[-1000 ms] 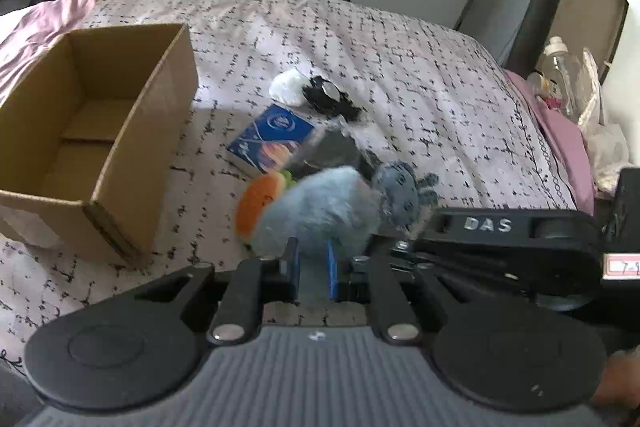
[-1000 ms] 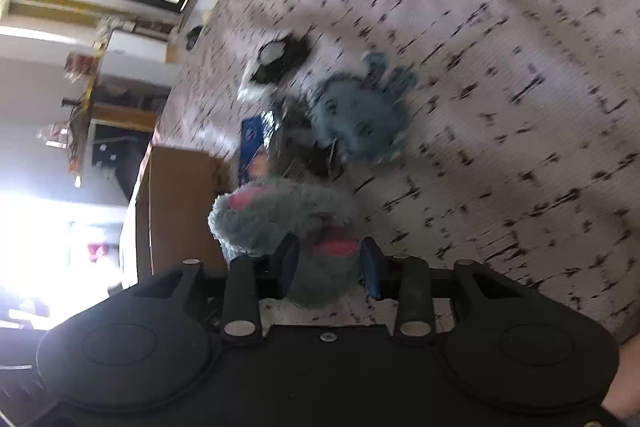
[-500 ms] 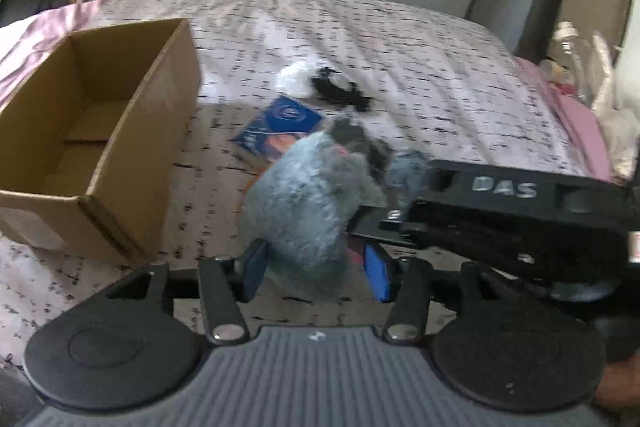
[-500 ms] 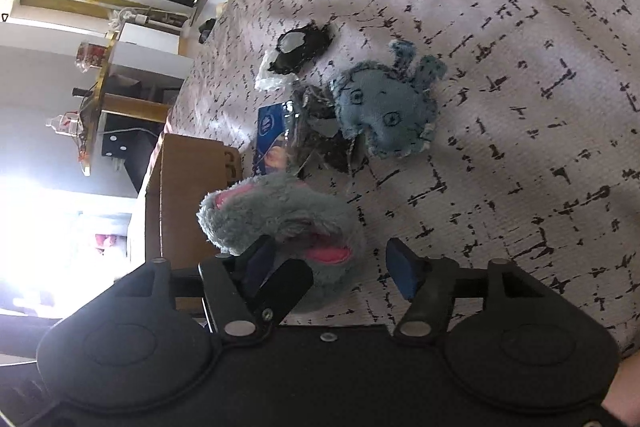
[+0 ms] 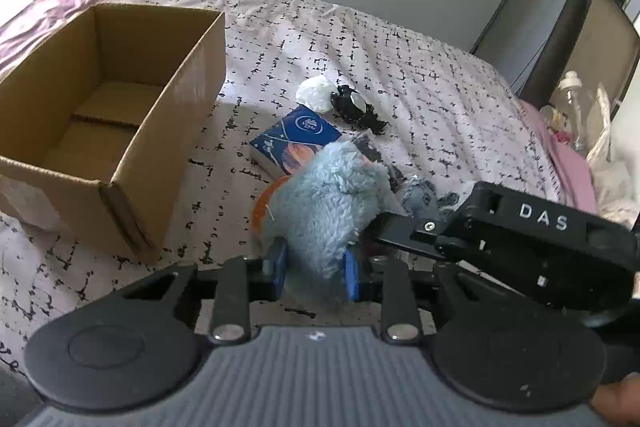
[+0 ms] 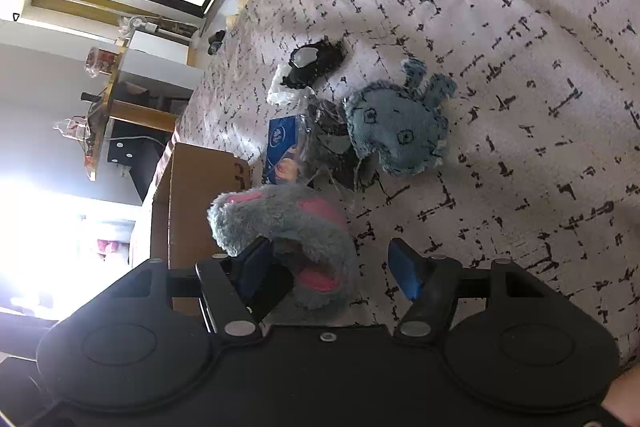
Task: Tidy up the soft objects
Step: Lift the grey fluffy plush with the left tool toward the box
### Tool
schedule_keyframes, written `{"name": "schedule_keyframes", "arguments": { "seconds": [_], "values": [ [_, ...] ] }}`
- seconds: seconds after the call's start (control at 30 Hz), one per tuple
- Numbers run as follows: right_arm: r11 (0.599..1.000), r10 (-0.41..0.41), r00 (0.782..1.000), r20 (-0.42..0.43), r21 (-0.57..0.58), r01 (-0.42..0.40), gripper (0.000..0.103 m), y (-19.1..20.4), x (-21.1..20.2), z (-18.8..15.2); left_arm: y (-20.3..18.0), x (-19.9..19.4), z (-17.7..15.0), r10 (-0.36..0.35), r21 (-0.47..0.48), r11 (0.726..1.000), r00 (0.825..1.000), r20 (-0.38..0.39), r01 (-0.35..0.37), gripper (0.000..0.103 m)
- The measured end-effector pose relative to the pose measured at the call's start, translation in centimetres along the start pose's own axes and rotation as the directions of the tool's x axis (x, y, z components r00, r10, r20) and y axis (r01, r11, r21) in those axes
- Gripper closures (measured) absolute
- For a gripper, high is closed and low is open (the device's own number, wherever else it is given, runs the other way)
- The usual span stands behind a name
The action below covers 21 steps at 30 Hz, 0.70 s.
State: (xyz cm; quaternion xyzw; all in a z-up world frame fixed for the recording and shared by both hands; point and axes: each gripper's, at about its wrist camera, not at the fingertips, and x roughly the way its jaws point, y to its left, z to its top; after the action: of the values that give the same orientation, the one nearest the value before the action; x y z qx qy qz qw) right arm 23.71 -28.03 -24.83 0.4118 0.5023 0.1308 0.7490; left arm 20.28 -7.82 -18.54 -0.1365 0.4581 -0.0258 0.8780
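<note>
Left gripper [image 5: 314,269] was clamped on the fluffy grey-blue plush [image 5: 328,203], blue pads biting its lower end, toy held up off the bedspread [image 5: 400,67]. Right gripper [image 6: 332,267] was spread wide; the plush [image 6: 288,227] sat against its left pad only, the right pad well clear. Read this as a handover with the left side carrying the load.

The open cardboard box [image 5: 168,107] sat to the left of the plush and looked empty inside; likely drop target.

On the bed beyond it: flat blue felt toy [image 6: 396,131], blue tissue pack [image 5: 296,143], a crinkly clear bag [image 6: 332,147] between those two, black fuzzy item [image 5: 356,107] touching a white wad [image 5: 316,95]. Something orange [image 5: 264,203] showed behind the plush; can't tell what, it's mostly hidden.

Risks from here:
- Grip was low on a squashy body, so most of the mass hung above the pads. A fast swing to the box could let it flop or squeeze out.
- Right gripper's finger was just beside the plush. Moving left before it clears could snag the fur and drag the toy out.
- Box wall was tall on the near side. A low carry would clip the rim and shove the box.
</note>
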Motion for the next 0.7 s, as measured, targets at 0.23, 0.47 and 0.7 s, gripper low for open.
{"name": "schedule_keyframes", "arguments": {
  "seconds": [0.23, 0.47, 0.7],
  "values": [
    [0.998, 0.035, 0.999, 0.014, -0.056, -0.035, 0.059, 1.0, -0.3, -0.4, 0.9, -0.9, 0.7, -0.025, -0.038, 0.999, 1.0, -0.007, 0.025, 0.078],
    [0.986, 0.023, 1.0, -0.013, -0.166, -0.025, 0.086, 2.9, -0.7, -1.7, 1.4, -2.2, 1.0, -0.009, -0.031, 0.999, 1.0, -0.002, 0.009, 0.079],
    [0.978, 0.036, 0.999, -0.018, -0.207, -0.038, 0.088, 4.6, -1.5, -2.6, 2.2, -4.0, 1.5, -0.009, -0.027, 1.0, 1.0, 0.007, 0.01, 0.079]
  ]
}}
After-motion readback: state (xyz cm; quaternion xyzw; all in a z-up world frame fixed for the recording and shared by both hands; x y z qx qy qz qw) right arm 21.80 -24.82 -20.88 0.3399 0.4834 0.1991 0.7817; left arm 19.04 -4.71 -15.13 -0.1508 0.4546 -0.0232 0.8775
